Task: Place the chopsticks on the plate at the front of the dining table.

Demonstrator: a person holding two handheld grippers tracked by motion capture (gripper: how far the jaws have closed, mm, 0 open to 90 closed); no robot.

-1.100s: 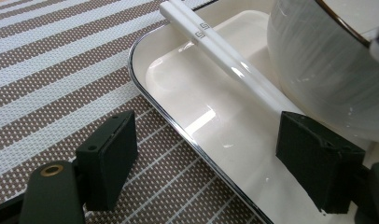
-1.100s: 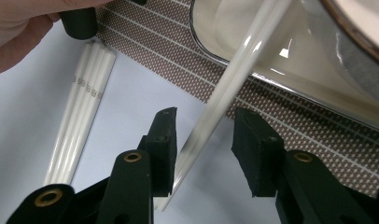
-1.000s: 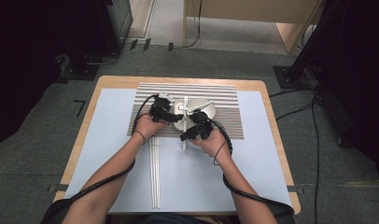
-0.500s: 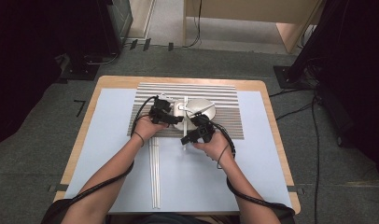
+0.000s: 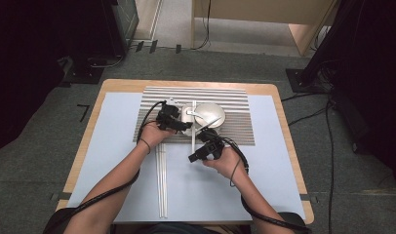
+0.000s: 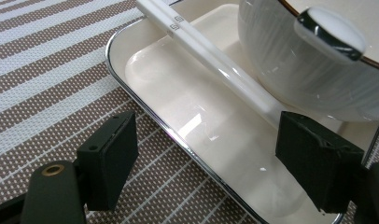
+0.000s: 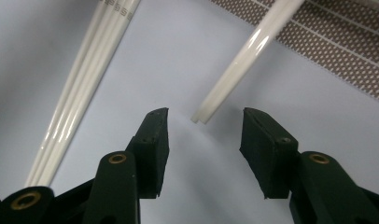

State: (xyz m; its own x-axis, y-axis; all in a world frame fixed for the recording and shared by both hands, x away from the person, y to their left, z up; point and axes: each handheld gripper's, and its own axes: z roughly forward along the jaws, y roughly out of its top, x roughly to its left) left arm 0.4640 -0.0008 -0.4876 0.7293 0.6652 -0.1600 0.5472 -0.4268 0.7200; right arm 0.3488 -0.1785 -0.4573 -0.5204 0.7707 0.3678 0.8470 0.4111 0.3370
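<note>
A white bowl (image 5: 209, 114) with a metal spoon (image 6: 330, 30) in it stands beside a small cream tray (image 5: 186, 114) on the striped placemat (image 5: 235, 105). A pair of white chopsticks (image 5: 192, 131) runs from the tray down onto the blue mat. In the left gripper view they (image 6: 211, 51) lean across the tray (image 6: 150, 74) against the bowl (image 6: 281, 60). My left gripper (image 6: 206, 158) is open, its jaws straddling the tray's near rim. My right gripper (image 7: 204, 135) has just been opening. The chopsticks' tip (image 7: 239, 65) lies free just ahead of its open jaws.
Several more white chopsticks (image 5: 162, 180) lie together lengthwise on the blue mat (image 5: 269, 165), left of my right gripper (image 5: 195, 156). They show at the left (image 7: 80, 88) in the right gripper view. The wooden table edge (image 5: 288, 146) borders the mat.
My right hand has drawn back from the bowl toward the near edge of the table, leaving the chopstick pair lying on the mat. The left hand has stayed at the tray.
</note>
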